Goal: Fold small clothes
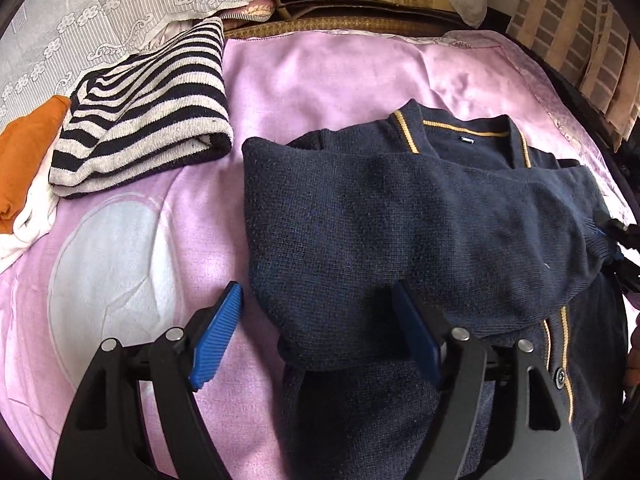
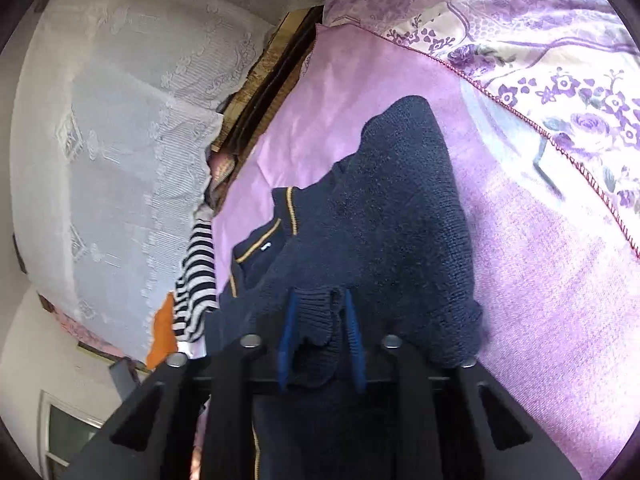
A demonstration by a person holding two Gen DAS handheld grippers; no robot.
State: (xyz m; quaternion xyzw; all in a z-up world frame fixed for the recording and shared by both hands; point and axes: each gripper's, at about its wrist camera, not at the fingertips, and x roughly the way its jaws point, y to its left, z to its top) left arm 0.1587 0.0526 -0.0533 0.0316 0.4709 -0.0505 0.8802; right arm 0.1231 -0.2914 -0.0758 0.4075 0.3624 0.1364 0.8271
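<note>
Cardigan (image 1: 400,208), navy knit with yellow trim, fills the left view's centre on the pink bed (image 1: 320,72); left gripper (image 1: 316,332) fingers spread wide over its folded sleeve. Striped top (image 1: 148,108) lies upper left. Right view: right gripper (image 2: 320,340) fingers pinch the ribbed cuff (image 2: 316,320).

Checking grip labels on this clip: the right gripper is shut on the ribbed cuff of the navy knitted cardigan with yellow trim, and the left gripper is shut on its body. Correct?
Not quite. The left gripper is open, its blue pads spread apart over the navy knitted cardigan with yellow trim, as the left wrist view shows. The right gripper is indeed shut on the ribbed cuff.
</note>
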